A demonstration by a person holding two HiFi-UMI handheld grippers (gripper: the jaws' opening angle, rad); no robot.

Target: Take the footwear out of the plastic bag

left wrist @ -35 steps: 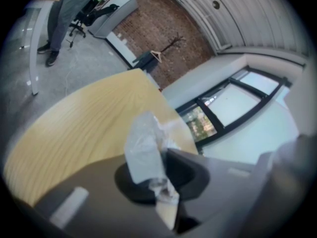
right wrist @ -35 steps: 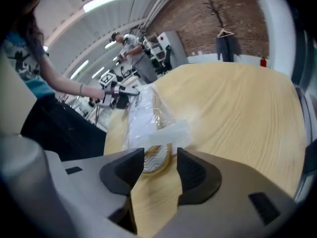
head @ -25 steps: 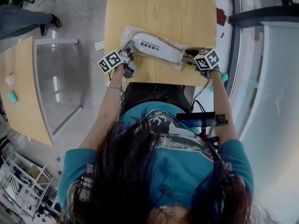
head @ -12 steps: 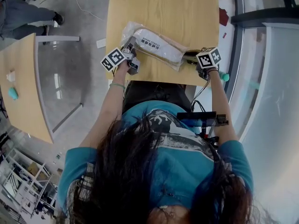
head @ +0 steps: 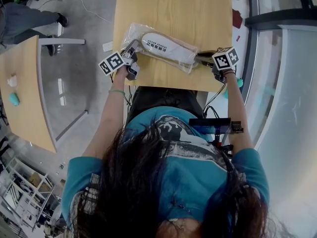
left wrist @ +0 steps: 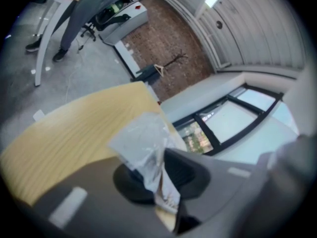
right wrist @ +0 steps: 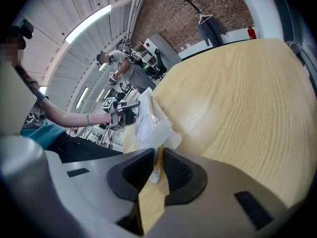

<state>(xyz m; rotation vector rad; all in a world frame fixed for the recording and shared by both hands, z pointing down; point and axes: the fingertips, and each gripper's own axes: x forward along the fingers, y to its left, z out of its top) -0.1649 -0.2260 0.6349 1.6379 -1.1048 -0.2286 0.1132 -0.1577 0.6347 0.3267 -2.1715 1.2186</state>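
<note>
A white flat piece of footwear [head: 166, 47] lies inside a clear plastic bag [head: 148, 39] on the wooden table [head: 173, 6]. My left gripper [head: 131, 58] is shut on the bag's left end, and crumpled plastic [left wrist: 141, 143] stands up between its jaws [left wrist: 157, 175]. My right gripper [head: 207, 59] is at the bag's right end. Its jaws [right wrist: 156, 165] are closing on a thin white edge that runs on into the bag [right wrist: 148, 118]. Whether the footwear itself is in that grip is hidden. The left gripper [right wrist: 124, 110] shows across the bag in the right gripper view.
The table's near edge [head: 168, 87] runs just below both grippers. A second table [head: 20, 93] with a teal object [head: 13, 99] stands at the left, and a person [head: 25, 19] stands at the top left. A glass partition [head: 277, 83] runs along the right.
My left gripper has shifted left, drawing the bag's left end with it. The bag and footwear sit slightly higher on the table. The right gripper has edged to the right.
</note>
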